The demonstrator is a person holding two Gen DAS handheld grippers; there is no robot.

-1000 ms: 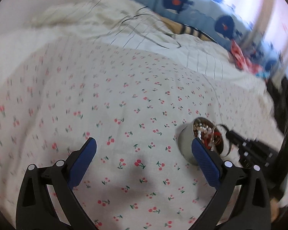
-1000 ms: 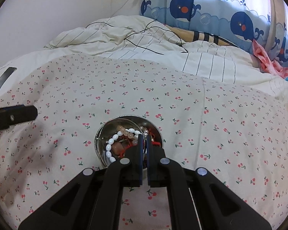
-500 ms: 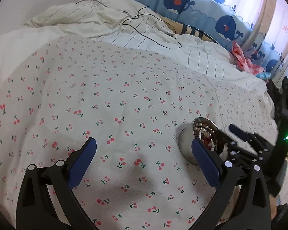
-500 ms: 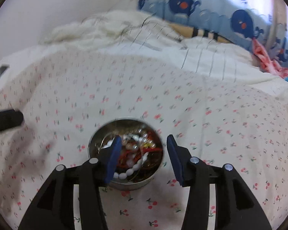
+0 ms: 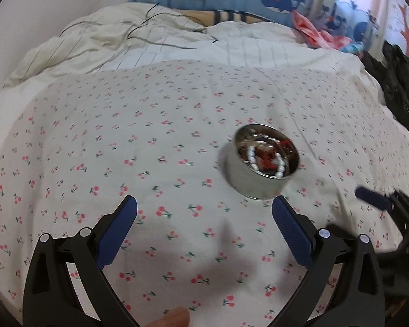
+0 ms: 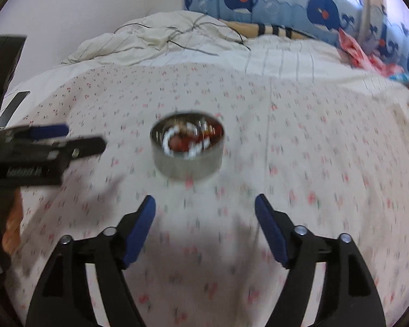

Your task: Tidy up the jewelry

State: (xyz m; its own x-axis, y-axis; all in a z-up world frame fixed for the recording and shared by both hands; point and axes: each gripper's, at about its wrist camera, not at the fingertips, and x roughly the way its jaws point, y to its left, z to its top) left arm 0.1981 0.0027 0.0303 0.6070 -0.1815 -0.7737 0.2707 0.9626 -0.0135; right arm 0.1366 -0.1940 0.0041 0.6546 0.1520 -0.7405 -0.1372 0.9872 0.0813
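Note:
A round metal tin (image 5: 255, 179) stands on the cherry-print sheet; it also shows in the right wrist view (image 6: 186, 160). It holds tangled jewelry (image 5: 267, 158): white bead strings, red pieces and metal chains. My left gripper (image 5: 204, 218) is open and empty, near and left of the tin. My right gripper (image 6: 204, 212) is open and empty, pulled back in front of the tin. The right gripper's blue finger (image 5: 370, 199) shows at the left view's right edge. The left gripper's fingers (image 6: 49, 132) show at the right view's left edge.
A rumpled white striped duvet (image 5: 155, 41) with a black cable (image 5: 152, 31) lies at the back of the bed. A whale-print curtain (image 6: 272, 5) hangs behind. Pink cloth (image 5: 313, 31) and dark clothes (image 5: 400, 87) sit at the far right. A dark flat object (image 6: 13, 106) lies at the left.
My right gripper opened over the tin, let go inside it and pulled back. My left gripper turned toward the tin, which now sits more centrally in its view.

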